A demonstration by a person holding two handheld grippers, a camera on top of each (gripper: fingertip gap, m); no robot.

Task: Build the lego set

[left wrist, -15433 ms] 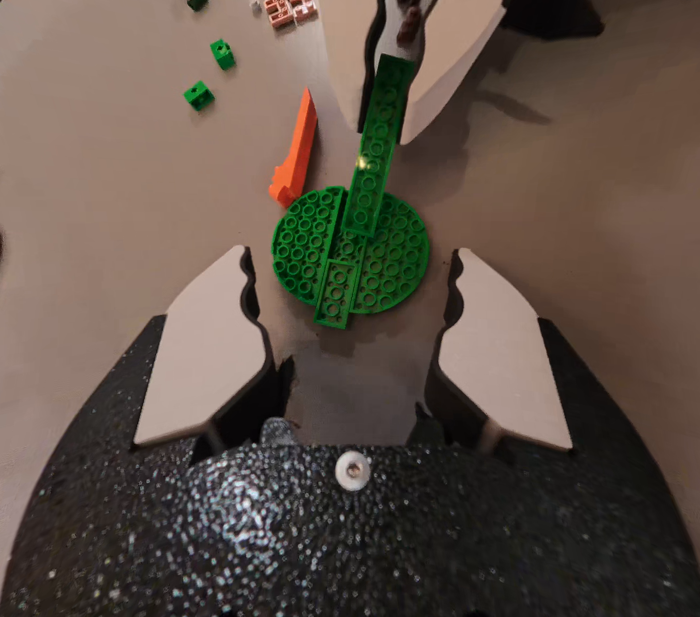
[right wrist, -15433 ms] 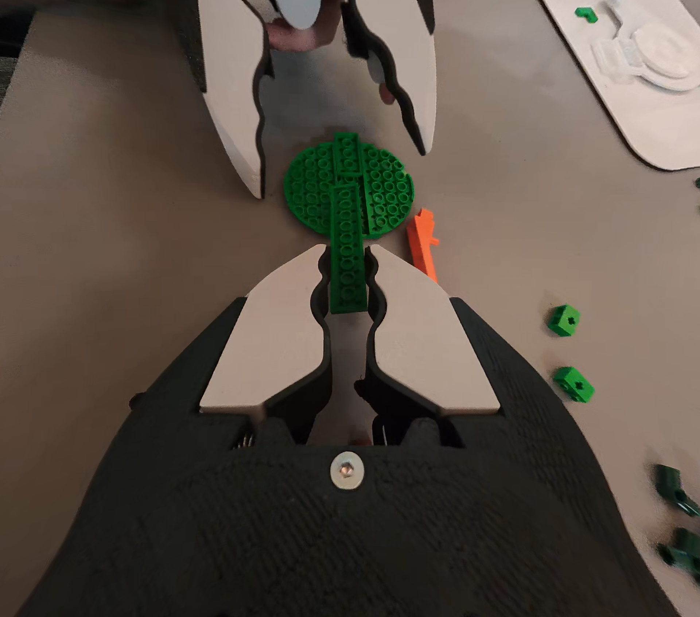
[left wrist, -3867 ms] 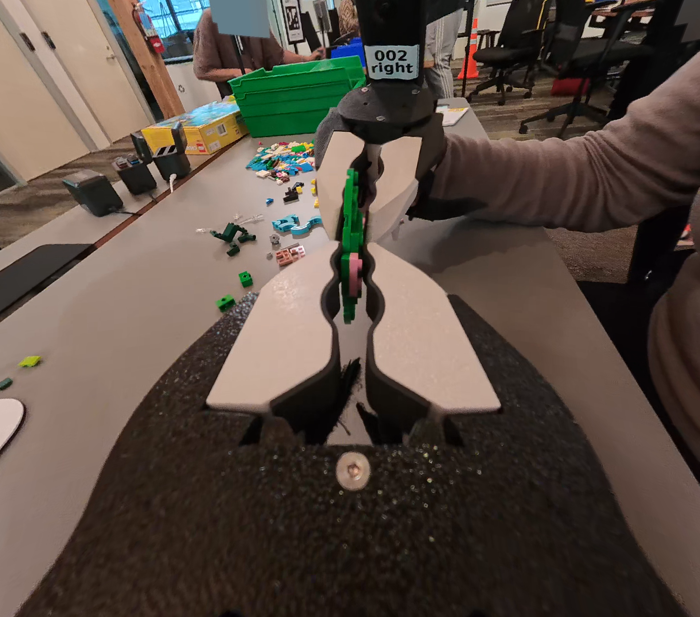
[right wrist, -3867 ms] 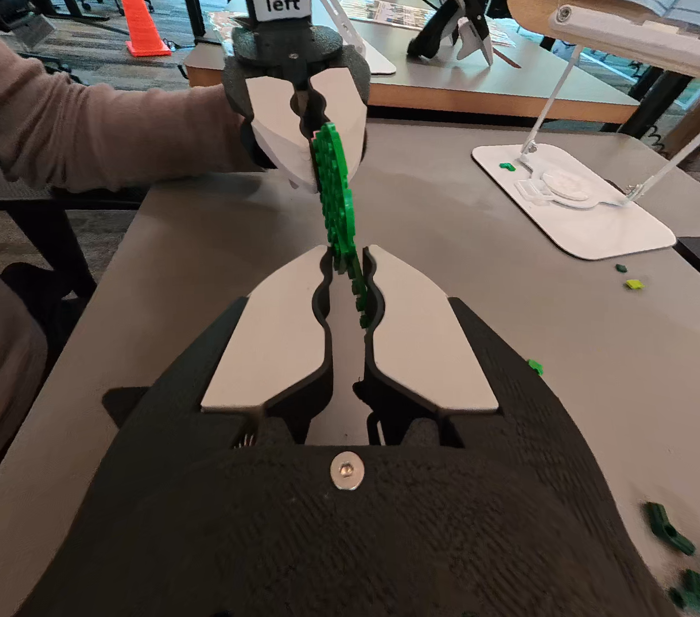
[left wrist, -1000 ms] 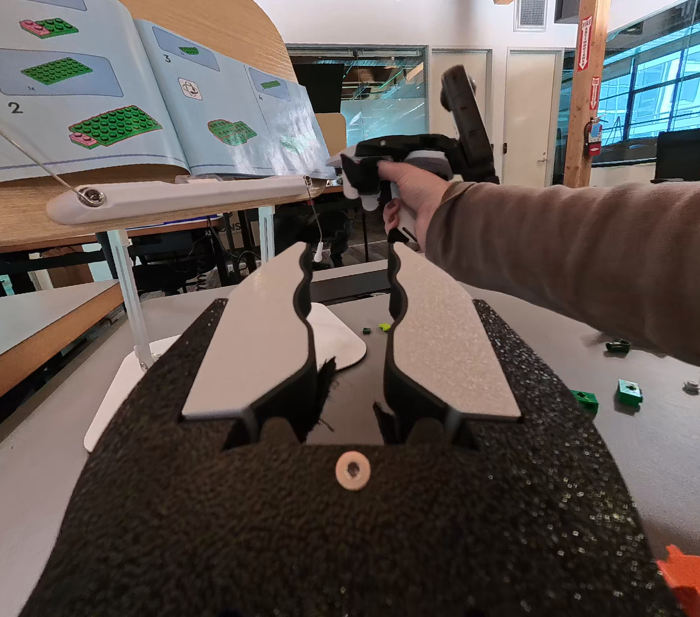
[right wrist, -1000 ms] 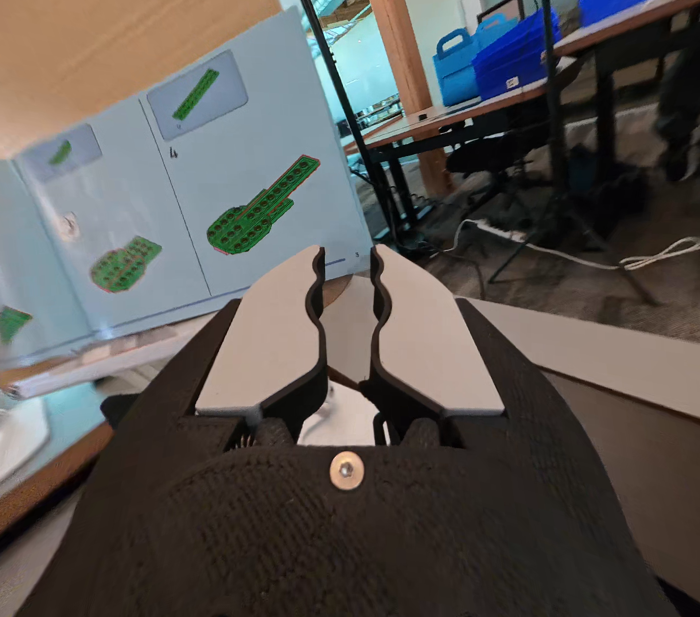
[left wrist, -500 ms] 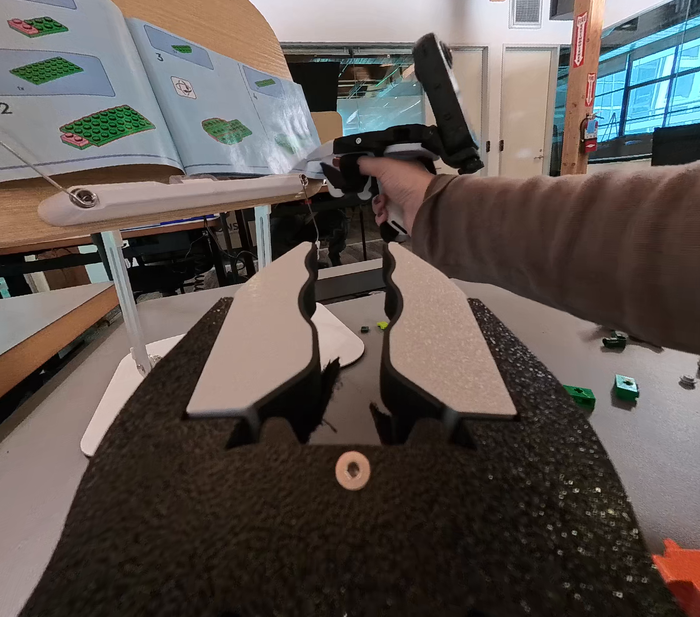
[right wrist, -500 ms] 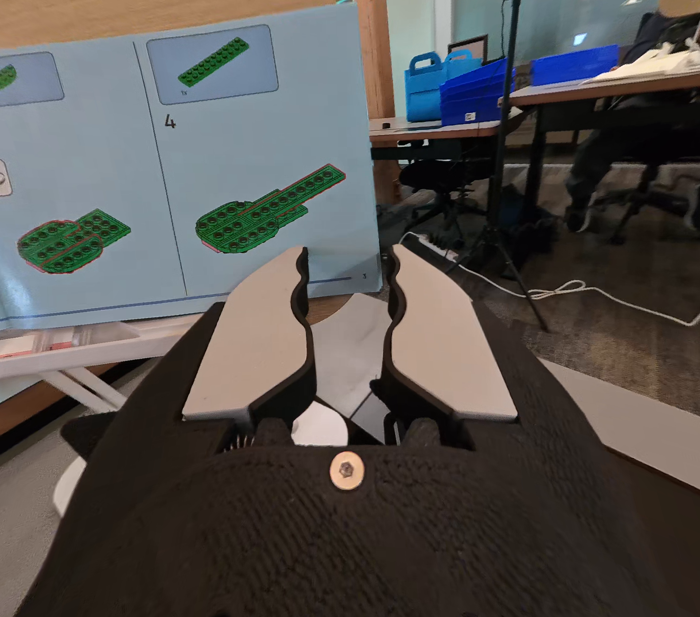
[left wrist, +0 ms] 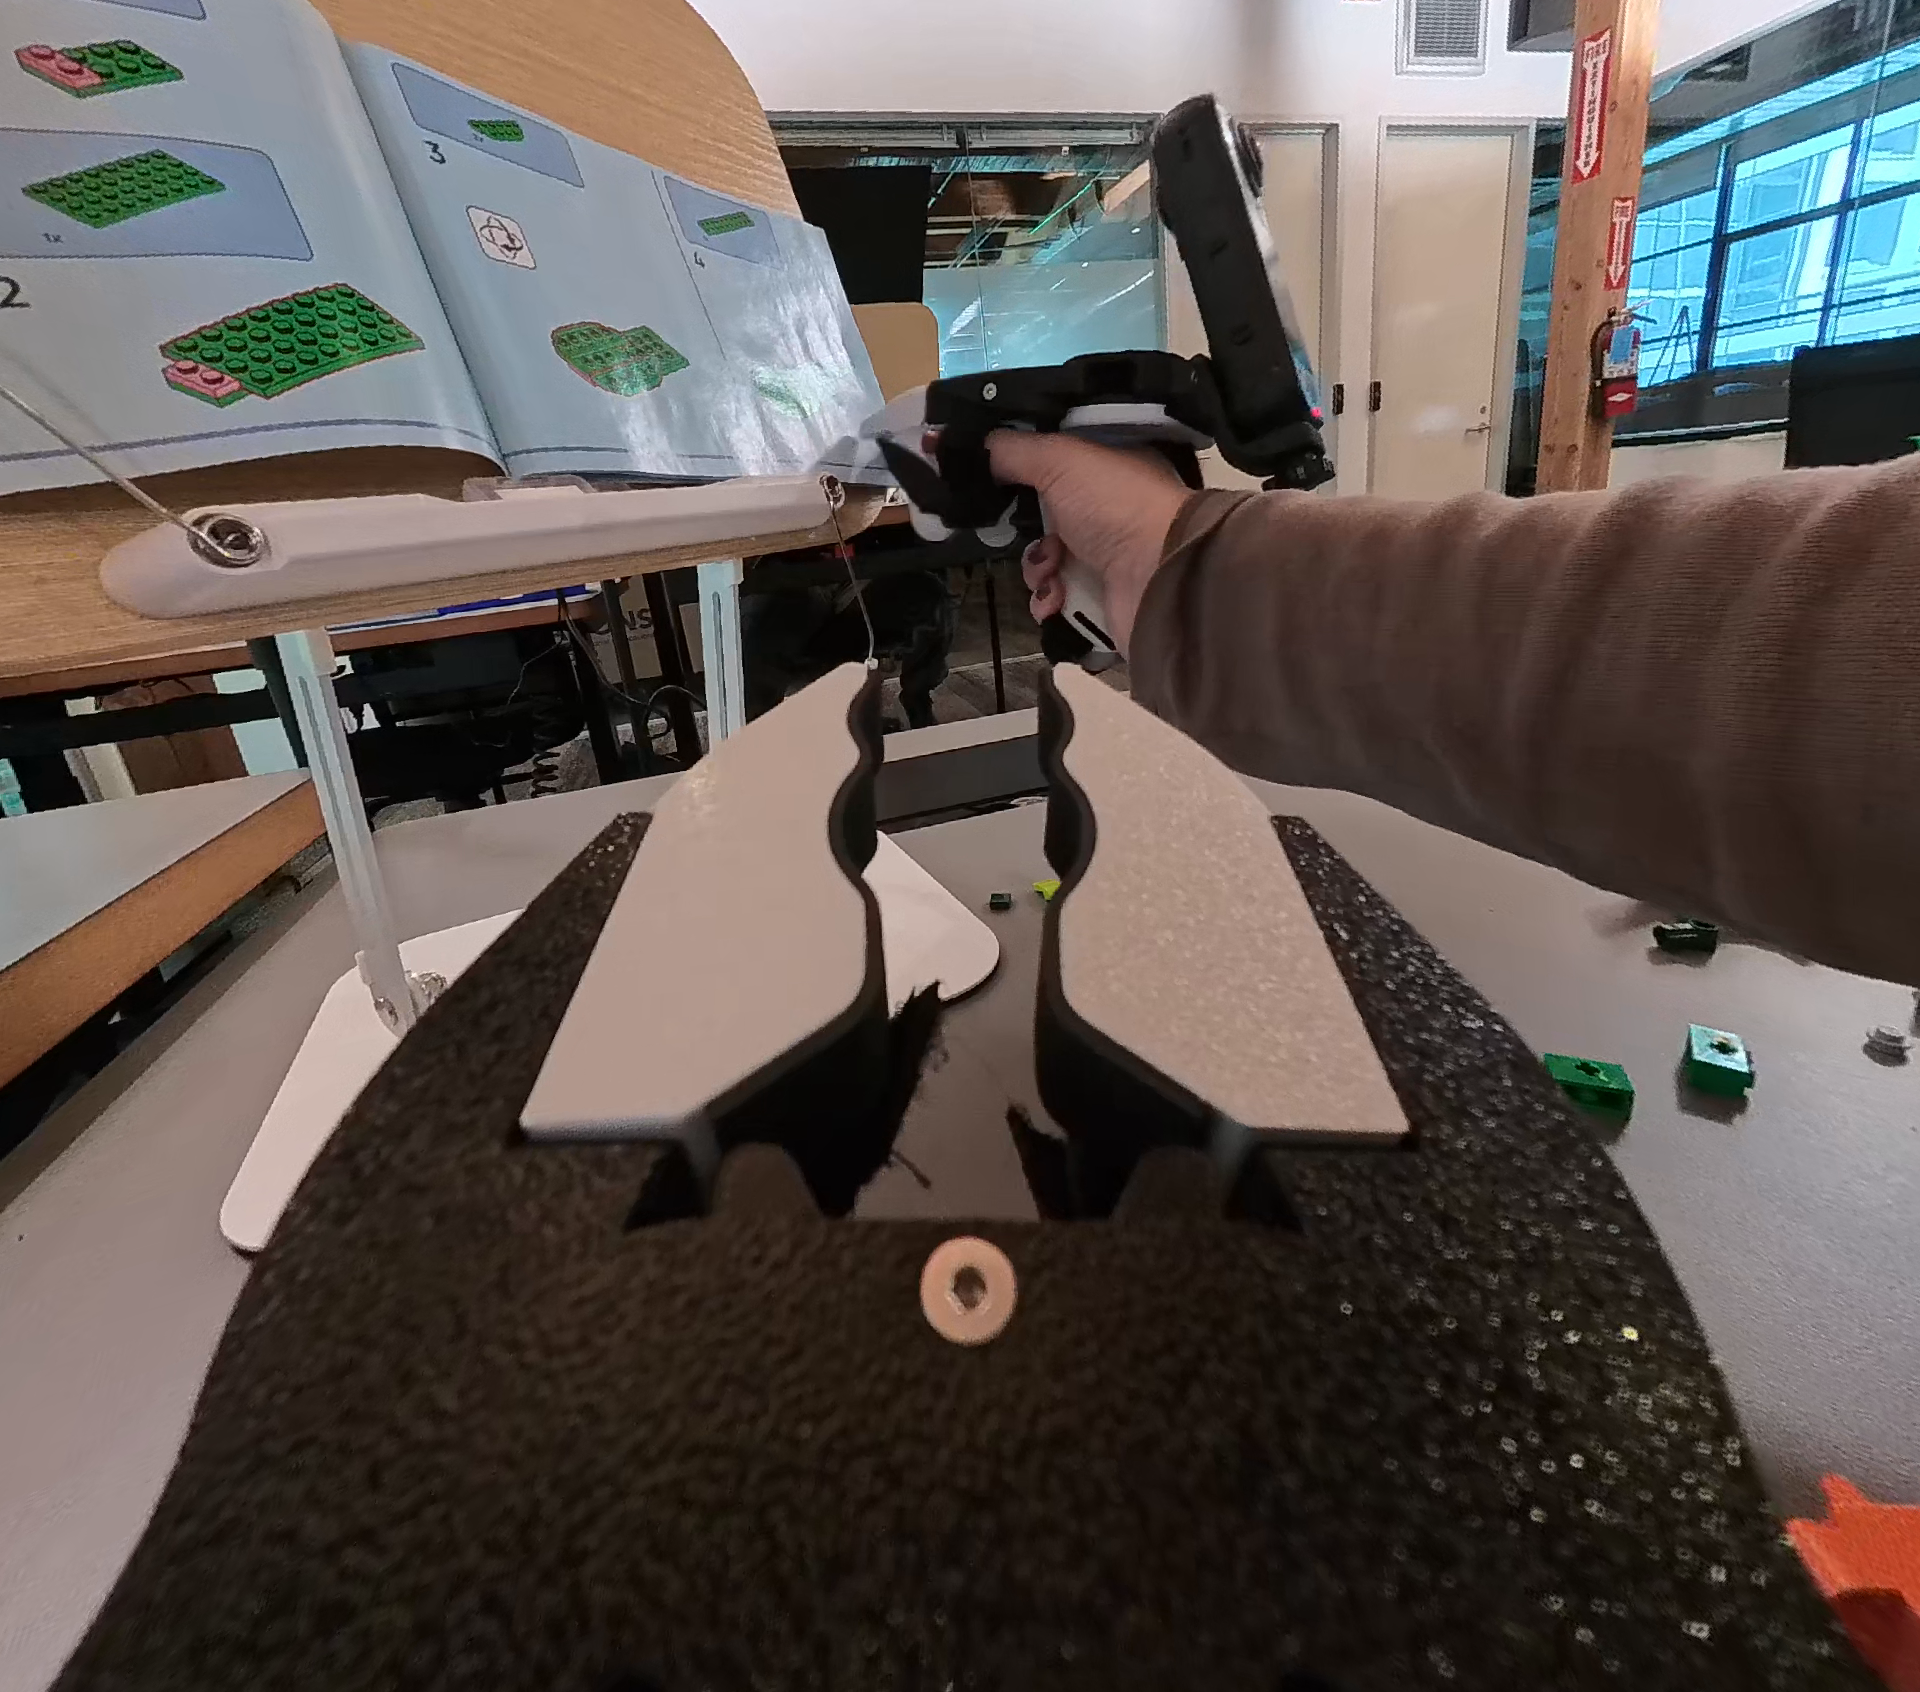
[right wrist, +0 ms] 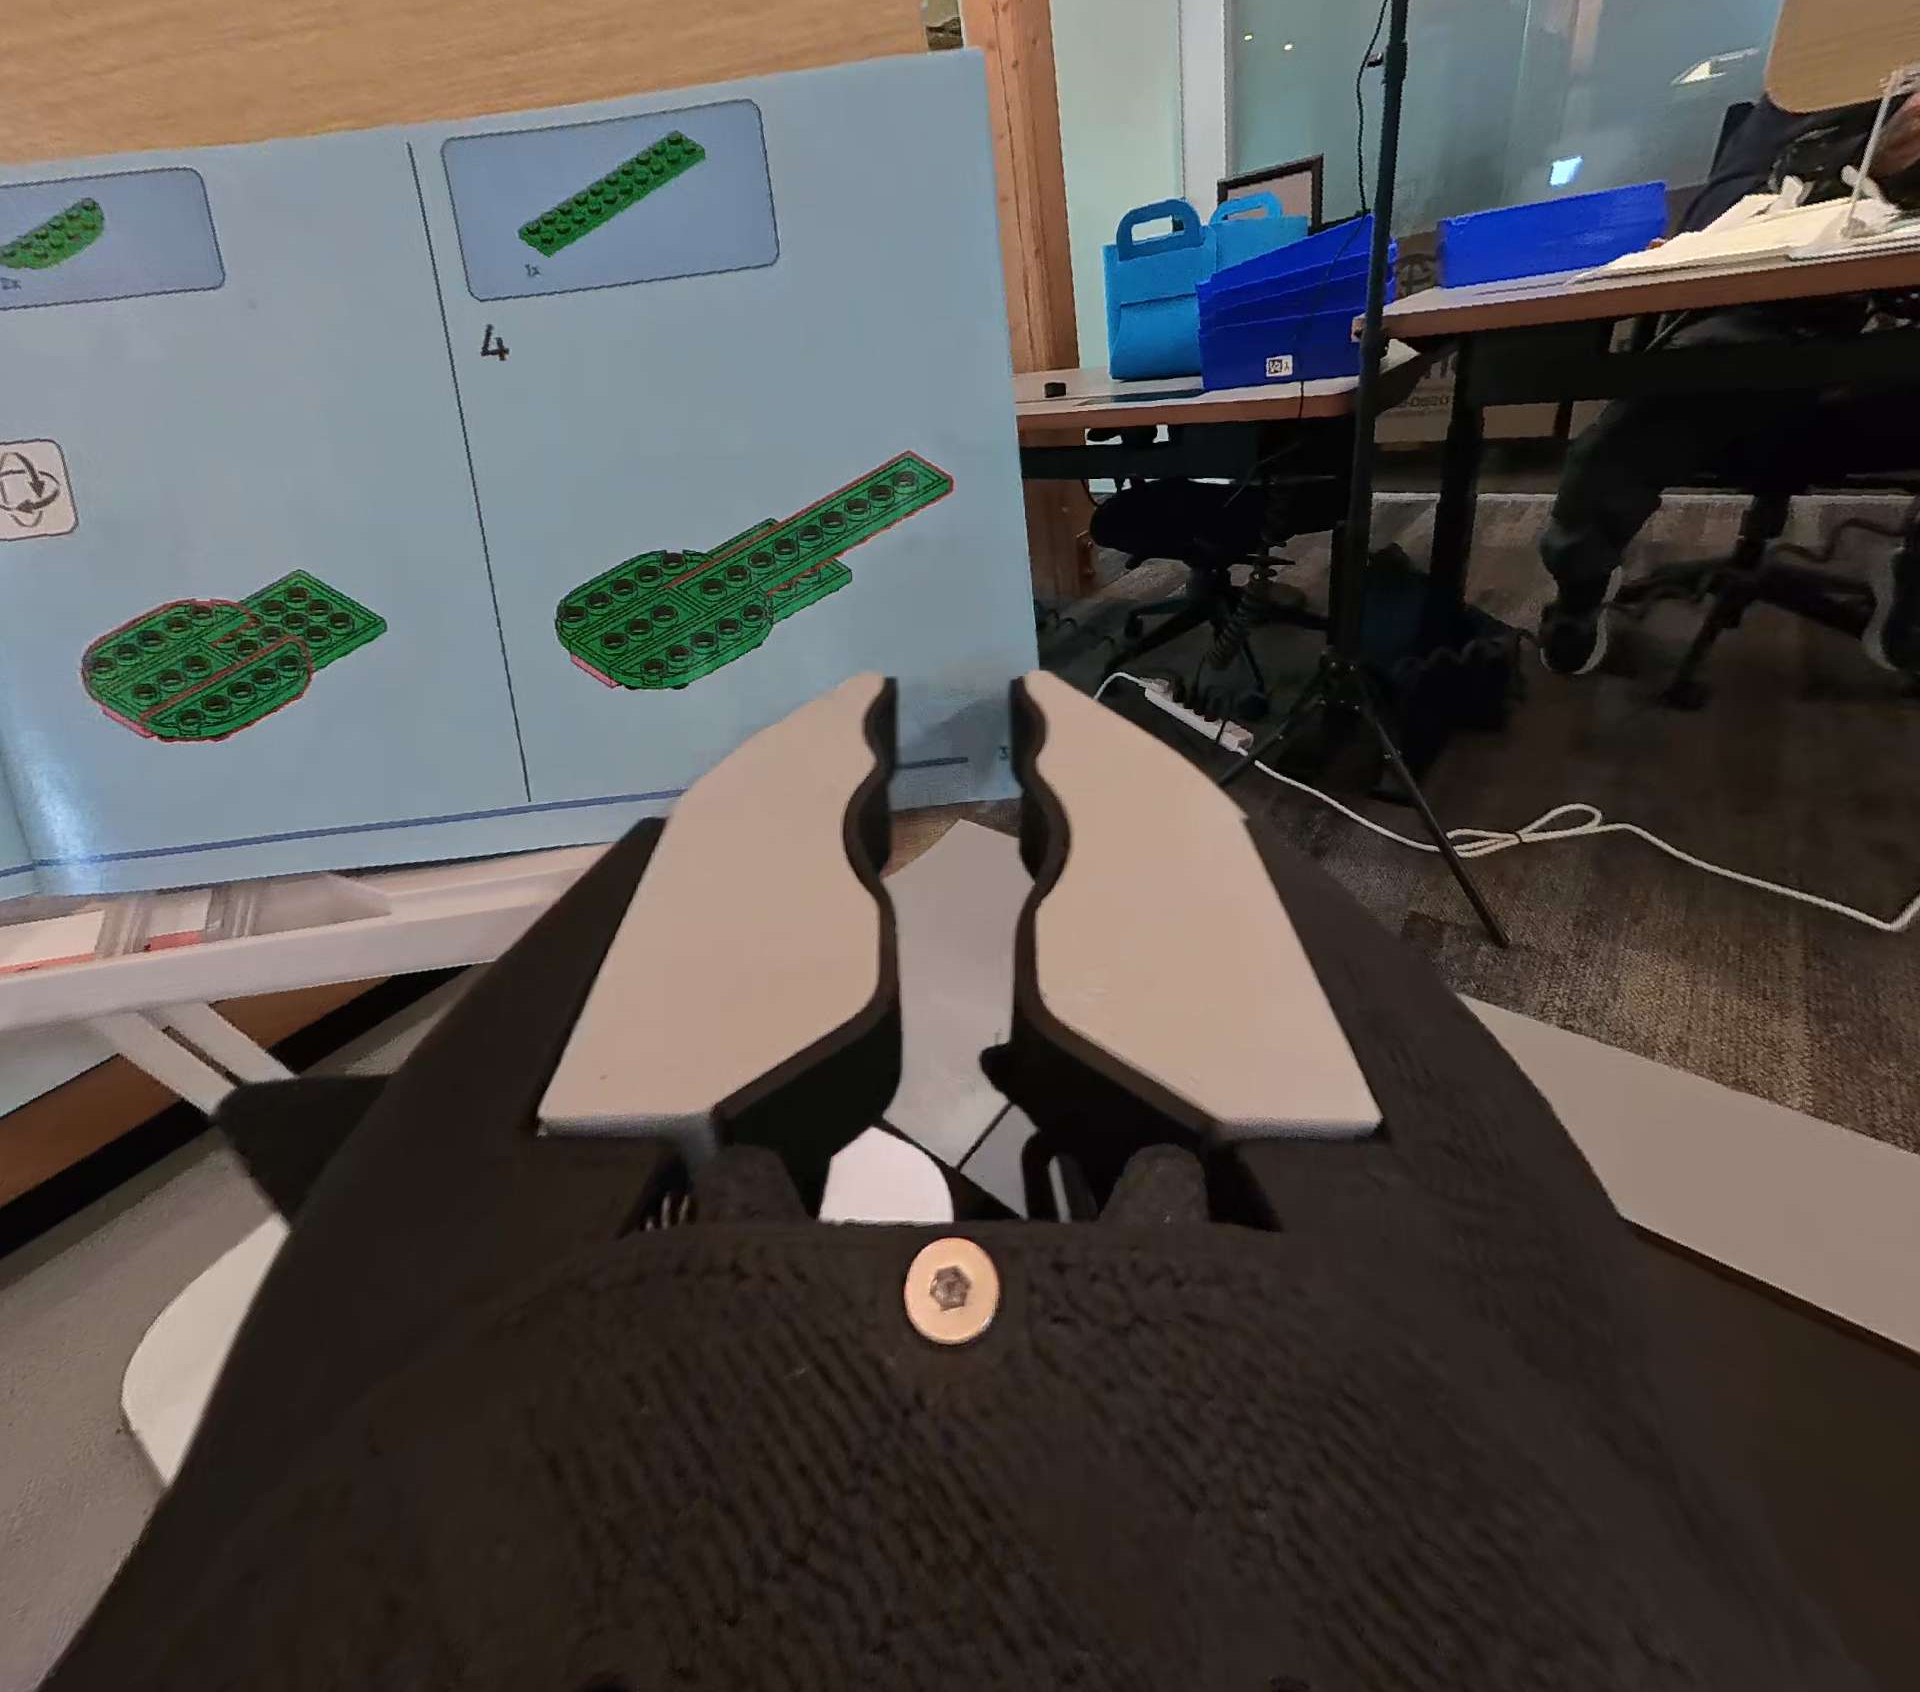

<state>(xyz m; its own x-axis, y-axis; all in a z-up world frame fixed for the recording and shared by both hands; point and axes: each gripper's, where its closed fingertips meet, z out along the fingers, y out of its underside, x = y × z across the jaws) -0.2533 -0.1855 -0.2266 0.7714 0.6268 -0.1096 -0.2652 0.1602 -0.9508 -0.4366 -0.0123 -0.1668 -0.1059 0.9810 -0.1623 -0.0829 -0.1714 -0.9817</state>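
The open instruction booklet (left wrist: pixel 436 292) rests on a white stand (left wrist: pixel 468 541) with a wooden back. Its right page (right wrist: pixel 727 447) shows green plate steps. My right gripper (right wrist: pixel 951 692) is open with a narrow gap, its tips at the page's lower right corner. In the left wrist view a hand holds it (left wrist: pixel 935 489) at that same corner. I cannot tell whether it touches the page. My left gripper (left wrist: pixel 958 697) is open and empty, low over the grey table (left wrist: pixel 1766 1227). Small green bricks (left wrist: pixel 1590 1079) (left wrist: pixel 1720 1060) lie on the table at the right.
The stand's white base plate (left wrist: pixel 312 1123) sits on the table to my left. Tiny pieces (left wrist: pixel 1000 901) lie beyond the left fingers and a dark green piece (left wrist: pixel 1683 934) under the sleeve. An orange part (left wrist: pixel 1860 1580) shows at the bottom right. A tripod (right wrist: pixel 1361 603), cables and desks stand behind. There is about 25 cm between the tips of the two grippers.
The right gripper has moved in toward the lower right corner of the booklet page; its jaws widened, then narrowed again. The left gripper has barely moved.
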